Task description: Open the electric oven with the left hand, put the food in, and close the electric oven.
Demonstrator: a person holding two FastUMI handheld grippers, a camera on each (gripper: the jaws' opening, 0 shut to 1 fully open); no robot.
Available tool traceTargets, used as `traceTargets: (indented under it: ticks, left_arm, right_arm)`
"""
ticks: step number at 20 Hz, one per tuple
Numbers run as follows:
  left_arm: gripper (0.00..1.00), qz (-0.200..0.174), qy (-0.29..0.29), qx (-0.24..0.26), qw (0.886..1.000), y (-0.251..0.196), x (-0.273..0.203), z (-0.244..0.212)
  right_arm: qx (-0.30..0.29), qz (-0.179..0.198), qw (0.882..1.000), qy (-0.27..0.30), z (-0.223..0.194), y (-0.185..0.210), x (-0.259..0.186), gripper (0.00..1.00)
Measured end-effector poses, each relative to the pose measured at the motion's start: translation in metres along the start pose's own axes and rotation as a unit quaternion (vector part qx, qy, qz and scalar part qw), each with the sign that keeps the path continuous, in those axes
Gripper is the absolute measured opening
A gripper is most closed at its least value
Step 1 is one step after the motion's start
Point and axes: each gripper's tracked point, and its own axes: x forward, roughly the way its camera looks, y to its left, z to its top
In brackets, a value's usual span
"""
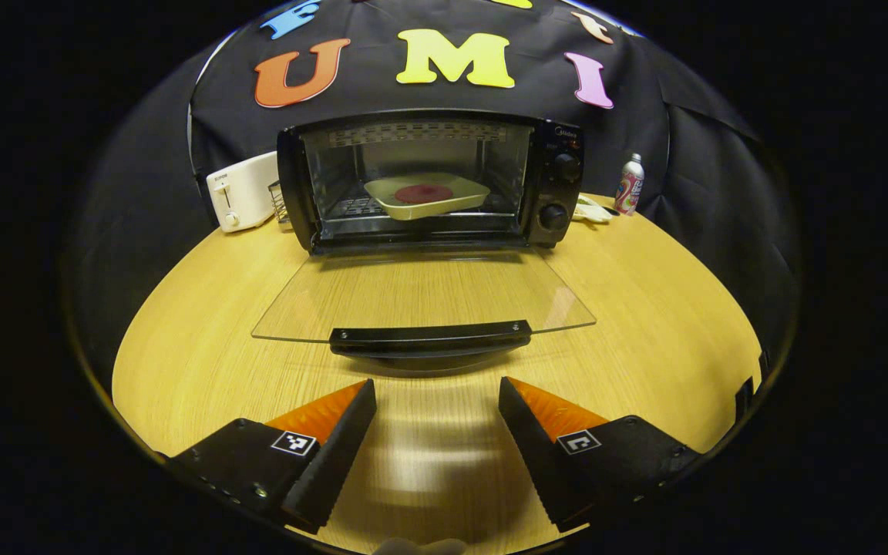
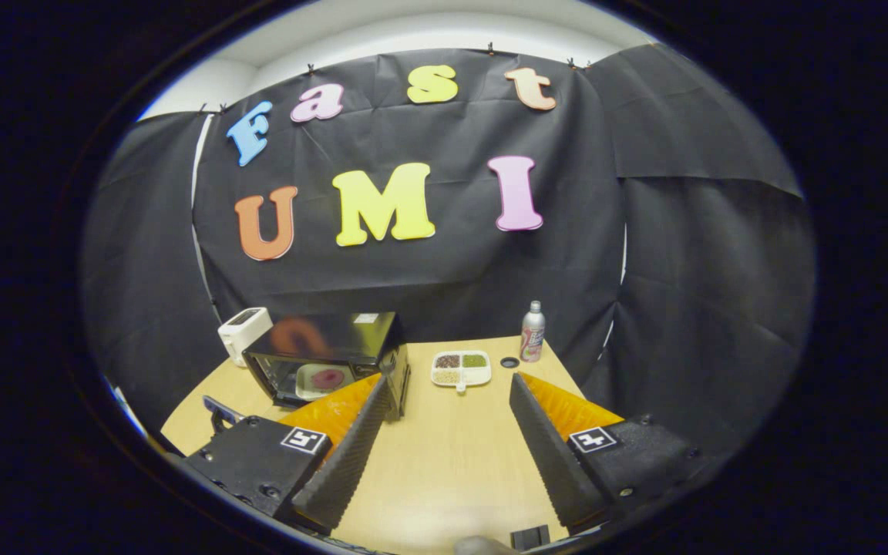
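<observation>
The work surface is a light wooden table [image 1: 644, 324] with a rounded front edge, enclosed by a black cloth wall [image 1: 691, 154] on all visible sides. In the right gripper view a pale strip of ceiling [image 2: 428, 31] shows above the cloth.

The electric oven [image 1: 428, 181] stands at the back centre of the table. Its glass door [image 1: 421, 297] lies folded down flat toward the camera, with the black door handle [image 1: 430, 337] at its near edge. Inside the cavity, a pale square plate [image 1: 426, 195] carrying a dark red round piece of food [image 1: 423, 193] rests on the rack. Two control knobs [image 1: 566, 166] sit on the oven's right panel.

A white toaster [image 1: 242, 191] stands just beside the oven's left side. A small can [image 1: 629, 183] stands near the right rear edge of the table. In the right gripper view a white divided dish [image 2: 460, 368] with several fillings lies between the oven and the can.

The left gripper [image 1: 436, 401] hovers in front of the door handle, apart from it, jaws spread and empty. The right gripper [image 2: 448, 393] is held higher and farther back, jaws likewise spread and empty.

The label on the can is too small to make out. The small wire item behind the toaster's right edge is partly hidden by the oven and cannot be identified. In the right gripper view, that gripper's left finger covers the oven's lower right corner, and the door is not clearly discernible there.
</observation>
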Motion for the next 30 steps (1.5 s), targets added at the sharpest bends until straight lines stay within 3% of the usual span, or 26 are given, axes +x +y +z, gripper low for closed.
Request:
traceTargets:
  ticks: [6,7,13,25,30]
  left_arm:
    - [1.0,0.008,0.006,-0.004,1.0,0.003,0.019,0.004]
    - [0.97,0.008,0.004,-0.009,1.0,0.004,0.021,0.005]
    - [0.98,0.006,-0.009,-0.009,1.0,0.003,0.009,0.022]
    - [0.98,-0.002,-0.112,0.001,0.994,0.002,-0.003,0.154]
    - [0.99,0.001,-0.118,0.001,0.993,0.002,0.008,0.175]
  right_arm:
    - [0.0,-0.002,1.0,0.008,0.0,0.005,0.0,0.96]
    - [0.0,-0.002,1.0,0.007,0.001,0.005,0.001,0.96]
    - [-0.004,0.004,1.0,0.004,0.006,0.012,0.002,0.96]
    - [0.026,0.001,1.0,-0.001,0.008,0.005,0.006,0.99]
    - [0.03,-0.006,1.0,-0.001,0.008,0.001,0.008,0.99]
